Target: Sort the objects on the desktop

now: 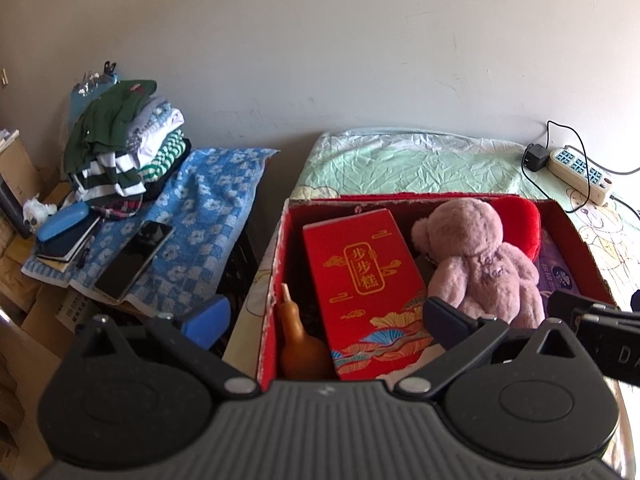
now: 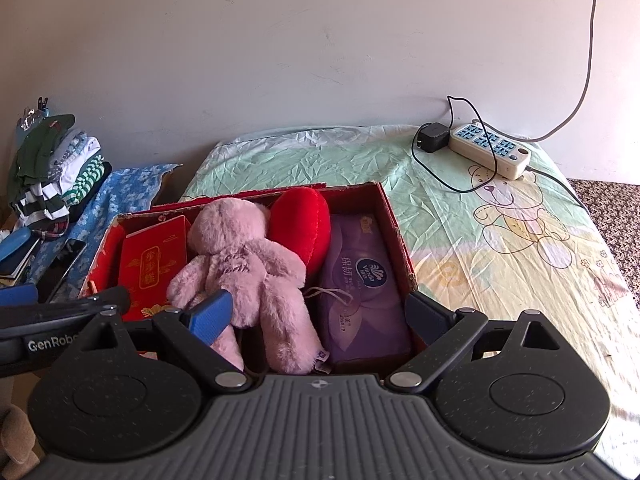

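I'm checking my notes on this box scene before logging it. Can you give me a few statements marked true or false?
1. The pink teddy lies inside the red box. True.
2. The purple tissue pack sits on the blue towel. False: it is in the box, beside the red heart cushion.
3. The phone lies on the blue towel. True.
4. The right gripper holds the teddy. False: its fingers are open.
5. The power strip is in the box. False: it lies on the sheet.
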